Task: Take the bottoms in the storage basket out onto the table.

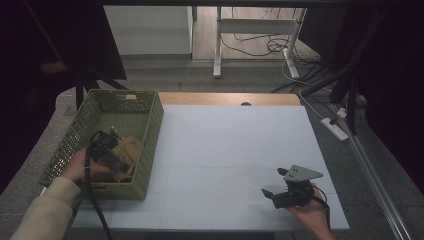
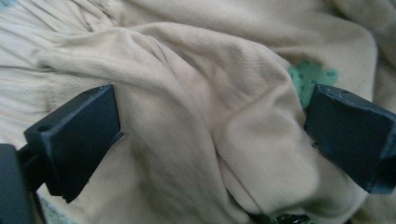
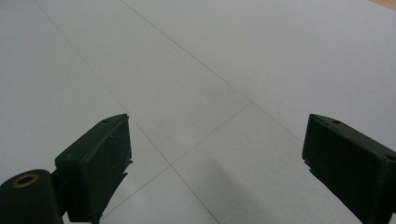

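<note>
Left hand-held gripper agape, jaws straddling beige cloth fold inside green basket. Risk: shallow pinch slips; basket lifts along. Right hand-held gripper agape above bench.

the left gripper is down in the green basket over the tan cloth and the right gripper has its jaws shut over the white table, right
Not quite: the right gripper has its jaws wide open with nothing between them, as the right gripper view shows. The left gripper is indeed in the green basket over the tan cloth.
</note>
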### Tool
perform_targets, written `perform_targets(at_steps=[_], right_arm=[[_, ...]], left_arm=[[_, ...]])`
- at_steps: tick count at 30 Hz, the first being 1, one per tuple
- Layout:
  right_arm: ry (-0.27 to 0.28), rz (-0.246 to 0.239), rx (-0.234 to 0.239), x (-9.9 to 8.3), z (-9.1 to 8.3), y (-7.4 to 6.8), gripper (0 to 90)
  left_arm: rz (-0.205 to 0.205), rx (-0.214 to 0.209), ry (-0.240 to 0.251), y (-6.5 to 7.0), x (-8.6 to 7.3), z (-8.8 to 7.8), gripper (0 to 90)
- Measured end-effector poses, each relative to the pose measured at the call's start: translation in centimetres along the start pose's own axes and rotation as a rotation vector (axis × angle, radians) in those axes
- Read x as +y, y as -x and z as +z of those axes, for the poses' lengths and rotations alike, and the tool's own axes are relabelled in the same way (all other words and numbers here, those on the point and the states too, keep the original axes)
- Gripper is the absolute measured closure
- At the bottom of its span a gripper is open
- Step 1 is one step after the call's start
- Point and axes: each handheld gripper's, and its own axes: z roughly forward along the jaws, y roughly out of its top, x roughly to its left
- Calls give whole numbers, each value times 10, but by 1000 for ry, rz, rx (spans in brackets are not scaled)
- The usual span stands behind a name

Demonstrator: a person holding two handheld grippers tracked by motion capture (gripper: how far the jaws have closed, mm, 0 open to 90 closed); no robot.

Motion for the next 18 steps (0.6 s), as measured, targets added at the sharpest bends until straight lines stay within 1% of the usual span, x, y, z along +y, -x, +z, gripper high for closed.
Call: perform_targets(at_steps=[2, 3, 4, 5, 7, 11, 14, 17, 18], right_arm=[[-3, -1, 3, 0, 0, 0, 79], [-6, -3, 2, 0, 0, 0, 80], [-6, -3, 2, 0, 0, 0, 80], [-5, -4, 2, 0, 0, 0, 79], [-6, -4, 0, 0, 0, 0, 79], [-11, -3, 2, 0, 1, 0, 80], [-6, -5, 0, 0, 1, -1, 79], [-1, -4, -2, 1, 0, 0, 79], [0, -3, -10, 1, -1, -1, 80]], left_arm=[[-14, -11, -4, -2, 2, 5, 26], [-13, -12, -12, -2, 2, 7, 26], [-13, -12, -12, -2, 2, 7, 25], [-16, -11, -23, -2, 4, 11, 24], [-20, -12, -33, -2, 5, 14, 27], [-35, -16, -46, -3, 5, 17, 35], [-52, -35, -62, -4, 4, 22, 64], [-49, -32, -73, -4, 5, 22, 105], [-46, -32, -75, -3, 5, 22, 125]])
